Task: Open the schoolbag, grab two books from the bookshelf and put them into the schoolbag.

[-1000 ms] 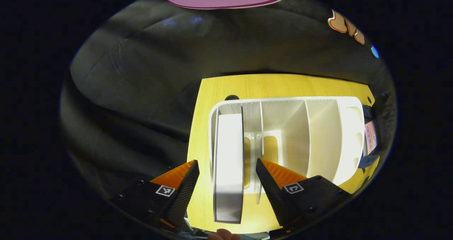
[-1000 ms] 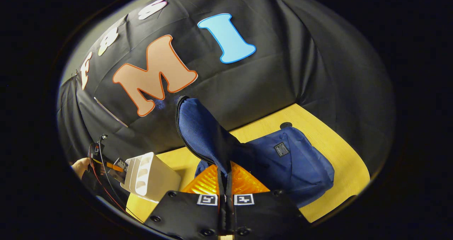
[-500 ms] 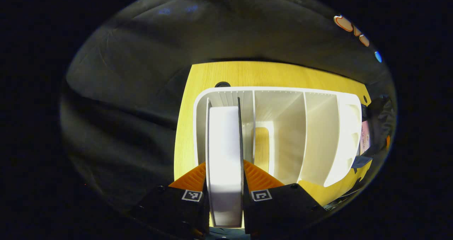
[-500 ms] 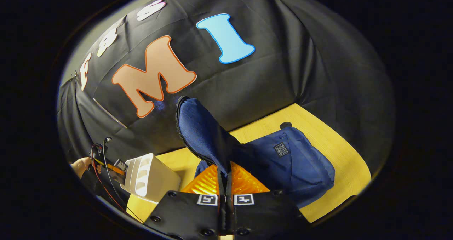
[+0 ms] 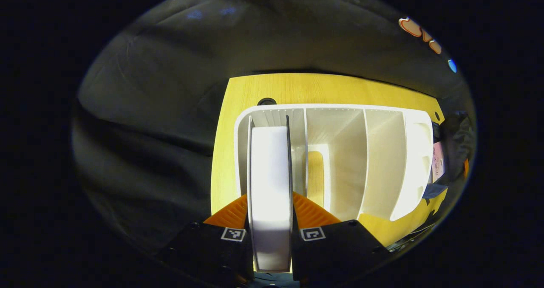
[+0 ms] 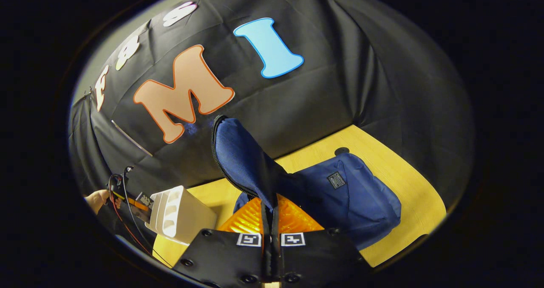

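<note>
A white book [image 5: 270, 186] stands upright in the leftmost slot of the white bookshelf [image 5: 382, 160] on the yellow table. My left gripper [image 5: 270, 205] is shut on the book, one finger pressed against each cover. In the right gripper view the dark blue schoolbag [image 6: 348, 194] lies on the table, and its zippered flap [image 6: 242, 160] is held up. My right gripper [image 6: 270, 213] is shut on the lower edge of that flap. The bookshelf [image 6: 180, 213] also appears at the lower left of that view, with the left gripper [image 6: 135, 202] and a hand [image 6: 97, 199] beside it.
The shelf's other slots [image 5: 340, 152] to the right of the book stand vacant. The yellow table [image 5: 314, 88] ends at the black cloth wall behind. A round cable hole [image 5: 267, 101] lies just behind the shelf, another cable hole [image 6: 342, 151] near the bag.
My left gripper moved forward from open and closed on the white book a second ago, and has stayed so since. The right gripper keeps holding the flap up, hardly moving.
</note>
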`<move>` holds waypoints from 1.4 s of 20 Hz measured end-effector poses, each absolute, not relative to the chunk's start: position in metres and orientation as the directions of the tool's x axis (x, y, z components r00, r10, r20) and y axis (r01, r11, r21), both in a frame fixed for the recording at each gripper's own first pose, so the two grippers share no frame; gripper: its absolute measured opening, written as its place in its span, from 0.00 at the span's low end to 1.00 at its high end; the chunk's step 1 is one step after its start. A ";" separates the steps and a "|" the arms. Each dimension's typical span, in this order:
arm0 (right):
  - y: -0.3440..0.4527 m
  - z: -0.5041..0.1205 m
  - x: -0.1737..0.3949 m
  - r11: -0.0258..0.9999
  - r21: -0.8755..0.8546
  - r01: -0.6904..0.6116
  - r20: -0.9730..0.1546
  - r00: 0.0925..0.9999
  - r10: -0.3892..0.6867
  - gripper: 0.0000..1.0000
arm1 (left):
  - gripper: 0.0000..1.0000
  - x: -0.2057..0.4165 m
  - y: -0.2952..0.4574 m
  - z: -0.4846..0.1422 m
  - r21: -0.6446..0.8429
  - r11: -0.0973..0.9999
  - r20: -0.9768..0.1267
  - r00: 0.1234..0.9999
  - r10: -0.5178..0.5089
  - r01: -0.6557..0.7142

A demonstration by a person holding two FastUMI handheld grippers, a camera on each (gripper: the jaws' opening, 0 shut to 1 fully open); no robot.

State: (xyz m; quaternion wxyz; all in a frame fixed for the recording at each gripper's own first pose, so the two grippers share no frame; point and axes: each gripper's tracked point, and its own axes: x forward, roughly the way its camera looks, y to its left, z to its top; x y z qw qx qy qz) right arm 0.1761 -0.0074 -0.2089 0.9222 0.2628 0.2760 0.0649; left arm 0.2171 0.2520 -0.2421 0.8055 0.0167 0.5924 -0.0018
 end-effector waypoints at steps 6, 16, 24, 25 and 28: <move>-0.007 -0.208 0.176 0.850 0.526 0.023 -0.470 0.841 0.267 0.03 | 0.33 0.214 0.241 -0.214 -0.092 0.995 -0.939 0.336 -0.072 -0.045; -0.011 -0.206 0.173 0.842 0.538 0.027 -0.459 0.848 0.266 0.03 | 0.33 0.192 0.252 -0.145 -0.138 0.989 -0.904 0.416 -0.103 -0.055; -0.011 -0.206 0.174 0.841 0.540 0.030 -0.459 0.848 0.265 0.03 | 0.32 0.174 0.263 -0.078 -0.143 0.989 -0.860 0.499 -0.112 -0.025; -0.012 -0.206 0.173 0.841 0.540 0.029 -0.458 0.849 0.265 0.03 | 0.34 0.172 0.263 -0.068 -0.151 0.988 -0.853 0.508 -0.122 -0.017; -0.013 -0.206 0.173 0.840 0.541 0.032 -0.457 0.850 0.263 0.03 | 0.33 0.162 0.264 -0.047 -0.151 0.988 -0.834 0.537 -0.123 -0.009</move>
